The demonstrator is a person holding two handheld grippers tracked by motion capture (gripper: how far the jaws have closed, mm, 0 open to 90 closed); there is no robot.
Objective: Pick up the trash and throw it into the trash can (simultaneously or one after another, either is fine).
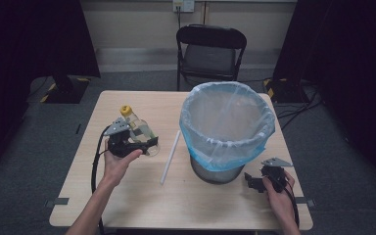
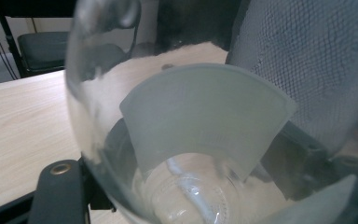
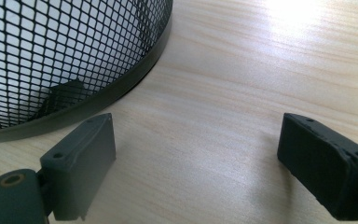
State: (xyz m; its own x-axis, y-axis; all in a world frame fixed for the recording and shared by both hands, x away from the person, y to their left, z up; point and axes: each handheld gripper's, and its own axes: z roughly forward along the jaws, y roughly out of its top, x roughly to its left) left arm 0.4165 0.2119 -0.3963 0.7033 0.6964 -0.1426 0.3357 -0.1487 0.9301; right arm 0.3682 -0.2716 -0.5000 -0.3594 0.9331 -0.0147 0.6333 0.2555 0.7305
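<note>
A clear plastic bottle [image 1: 139, 128] with a yellow cap [image 1: 125, 110] is tilted above the left half of the table, cap pointing up and away. My left gripper [image 1: 149, 144] is shut on its lower body. In the left gripper view the bottle [image 2: 191, 116] and its white label sit right between the black jaws. A black mesh bin [image 1: 215, 171] lined with a clear and blue bag [image 1: 269, 122] stands at the right of the table. My right gripper [image 1: 252, 182] rests low by the bin's base, open with nothing between its fingers [image 3: 81, 158]; the mesh wall [image 3: 51, 56] is just to its left.
A thin white stick [image 1: 170, 156] lies on the wooden table [image 1: 127, 205] between the bottle and the bin. A black folding chair [image 1: 210, 49] stands behind the far edge. Dark curtains and cables surround the table.
</note>
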